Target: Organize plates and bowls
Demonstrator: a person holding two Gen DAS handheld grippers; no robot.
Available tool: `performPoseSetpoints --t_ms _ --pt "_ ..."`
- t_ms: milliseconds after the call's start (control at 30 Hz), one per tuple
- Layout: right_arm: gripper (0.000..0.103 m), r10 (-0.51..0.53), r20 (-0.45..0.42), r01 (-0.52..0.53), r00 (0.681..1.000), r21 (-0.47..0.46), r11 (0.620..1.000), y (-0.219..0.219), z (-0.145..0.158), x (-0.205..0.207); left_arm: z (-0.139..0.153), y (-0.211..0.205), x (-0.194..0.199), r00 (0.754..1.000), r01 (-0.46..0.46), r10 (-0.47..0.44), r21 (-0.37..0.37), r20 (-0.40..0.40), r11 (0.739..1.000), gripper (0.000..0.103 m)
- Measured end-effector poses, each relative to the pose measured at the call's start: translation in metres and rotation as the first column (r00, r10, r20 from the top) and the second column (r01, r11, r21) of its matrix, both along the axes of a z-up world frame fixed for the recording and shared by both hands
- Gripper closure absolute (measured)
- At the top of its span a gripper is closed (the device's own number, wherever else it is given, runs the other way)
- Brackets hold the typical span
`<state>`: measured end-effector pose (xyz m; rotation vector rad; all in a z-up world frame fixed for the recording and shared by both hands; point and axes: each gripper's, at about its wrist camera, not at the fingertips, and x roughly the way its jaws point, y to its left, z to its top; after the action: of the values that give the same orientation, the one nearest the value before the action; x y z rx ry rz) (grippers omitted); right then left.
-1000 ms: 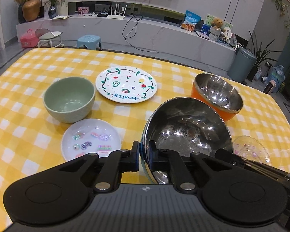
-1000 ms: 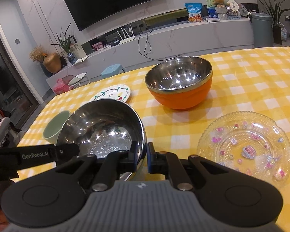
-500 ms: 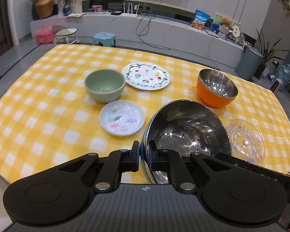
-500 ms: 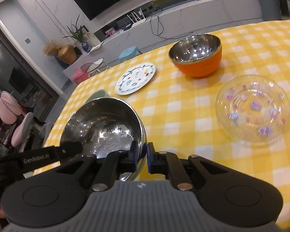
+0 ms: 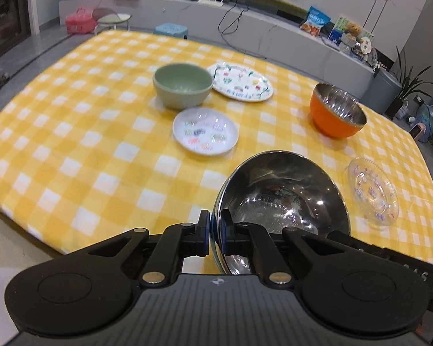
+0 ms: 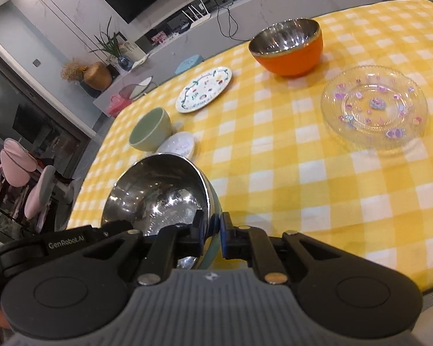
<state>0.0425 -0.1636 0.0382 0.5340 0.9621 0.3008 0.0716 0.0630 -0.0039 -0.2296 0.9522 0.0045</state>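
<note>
Two grippers, left [image 5: 213, 235] and right [image 6: 212, 235], are each pinching the steel bowl's [image 5: 283, 199] rim from opposite sides, holding it tilted above the tablecloth [image 5: 101, 144], near the glass plate [image 6: 373, 106]. Uneven pulling could be twisting it loose.

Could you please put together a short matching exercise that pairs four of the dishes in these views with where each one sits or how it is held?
Things:
1. steel bowl
2. green bowl
3. orange bowl
4. clear glass plate

Places or states:
A. on the cloth, nearest the right gripper's side
B. rim gripped by both the left gripper and the right one
C. beside the fruit-pattern plate
D. far right of the table, steel-lined

Pairs: 1-B, 2-C, 3-D, 4-A
</note>
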Motion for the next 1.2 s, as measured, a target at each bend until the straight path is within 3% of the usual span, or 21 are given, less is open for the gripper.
performPoseSetpoints --t_ms 467,767,933,967,1033,1067,1200 --pt "0.094 0.003 -0.062 -0.002 0.998 0.010 1.000 0.011 -0.017 0.017 -0.019 0.020 0.009 0.996 -0.081 0.078 -0.063 -0.053 0.995 0.095" --pt "0.092 0.014 -0.029 -0.014 0.999 0.005 1.000 0.019 -0.018 0.027 -0.022 0.029 0.018 0.991 -0.134 0.131 -0.096 -0.041 0.986 0.095" --pt "0.089 0.037 -0.002 -0.037 0.999 -0.021 0.999 0.023 -0.015 0.025 -0.022 0.029 0.018 0.990 -0.139 0.136 -0.101 -0.038 0.985 0.088" --pt "0.088 0.041 0.005 -0.041 0.999 -0.023 0.999 0.024 -0.014 0.025 -0.021 0.029 0.016 0.990 -0.140 0.138 -0.100 -0.028 0.985 0.083" --pt "0.071 0.045 0.018 -0.044 0.999 -0.024 0.999 0.022 -0.010 0.024 -0.016 0.030 0.014 0.990 -0.140 0.141 -0.113 0.004 0.984 0.068" --pt "0.069 0.046 0.026 -0.045 0.999 -0.028 0.999 0.021 -0.007 0.023 -0.014 0.030 0.012 0.989 -0.141 0.144 -0.117 0.021 0.983 0.062" --pt "0.066 0.048 0.093 -0.042 0.995 -0.070 0.997 0.016 0.010 0.018 0.003 0.028 0.006 0.983 -0.154 0.163 -0.103 0.084 0.983 0.060"
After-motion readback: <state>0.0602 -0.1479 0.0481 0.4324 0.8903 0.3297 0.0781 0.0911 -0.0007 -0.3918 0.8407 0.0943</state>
